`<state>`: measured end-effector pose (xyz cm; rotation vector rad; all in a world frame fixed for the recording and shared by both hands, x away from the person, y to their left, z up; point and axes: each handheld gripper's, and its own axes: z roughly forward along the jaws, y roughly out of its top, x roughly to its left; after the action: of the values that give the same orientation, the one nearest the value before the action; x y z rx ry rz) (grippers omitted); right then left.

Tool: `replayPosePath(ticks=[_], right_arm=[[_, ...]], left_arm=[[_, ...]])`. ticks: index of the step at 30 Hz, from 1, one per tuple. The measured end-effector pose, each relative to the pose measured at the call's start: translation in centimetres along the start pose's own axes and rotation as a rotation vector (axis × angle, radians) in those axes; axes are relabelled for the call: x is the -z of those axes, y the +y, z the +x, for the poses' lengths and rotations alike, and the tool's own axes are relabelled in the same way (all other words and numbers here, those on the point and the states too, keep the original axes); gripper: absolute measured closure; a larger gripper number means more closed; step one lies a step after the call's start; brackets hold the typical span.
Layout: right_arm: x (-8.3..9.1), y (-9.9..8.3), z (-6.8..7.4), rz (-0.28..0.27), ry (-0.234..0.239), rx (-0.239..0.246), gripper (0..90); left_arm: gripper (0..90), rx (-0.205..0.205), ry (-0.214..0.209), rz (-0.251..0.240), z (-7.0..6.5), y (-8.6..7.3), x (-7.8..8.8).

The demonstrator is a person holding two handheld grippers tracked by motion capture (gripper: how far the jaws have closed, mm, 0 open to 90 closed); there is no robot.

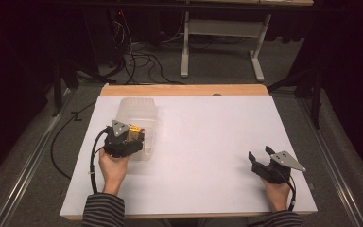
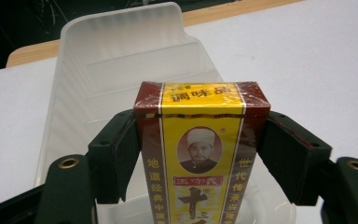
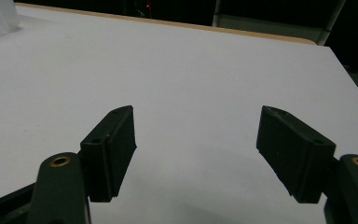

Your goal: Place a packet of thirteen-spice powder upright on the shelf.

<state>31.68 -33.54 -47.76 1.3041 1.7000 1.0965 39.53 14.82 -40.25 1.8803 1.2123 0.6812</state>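
The small rectangular cardboard box printed in dark red and yellow with Chinese characters [image 2: 200,154] stood upright between the black jaws of the left gripper [image 2: 200,158], inside the near end of the translucent white plastic bin [image 2: 121,60]. In the high view that bin [image 1: 137,111] lay on the left half of the white table [image 1: 208,137], and the left gripper [image 1: 123,142] hung over its near end. The pads sat against the box's two narrow sides, though the right pad seemed only to graze it, so the grip looked loose or on the point of letting go.

The box looked light, stiff enough along its edges but easy to dent on its broad faces, and its glossy wrapping probably made it slippery. The narrow sides, about halfway up, seemed the best place to pinch, with modest pressure.

The right gripper [image 1: 261,157] rested on the near right of the table, jaws wide apart with nothing between them [image 3: 198,154].
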Motion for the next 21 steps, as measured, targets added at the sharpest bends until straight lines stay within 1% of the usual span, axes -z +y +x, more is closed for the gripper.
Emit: replayPosePath(ticks=[10,18,21], right_arm=[[0.0,0.0,0.0,0.000,0.001,-0.003,28.5],[0.0,0.0,0.0,-0.002,0.000,-0.003,28.5],[0.0,0.0,0.0,-0.002,0.001,-0.003,28.5]], left_arm=[[31.2,0.008,0.006,-0.002,0.0,-0.3,0.6],[30.3,0.019,0.002,0.018,0.1,-0.4,1.0],[29.2,0.023,0.000,0.016,0.1,-0.4,1.2]])
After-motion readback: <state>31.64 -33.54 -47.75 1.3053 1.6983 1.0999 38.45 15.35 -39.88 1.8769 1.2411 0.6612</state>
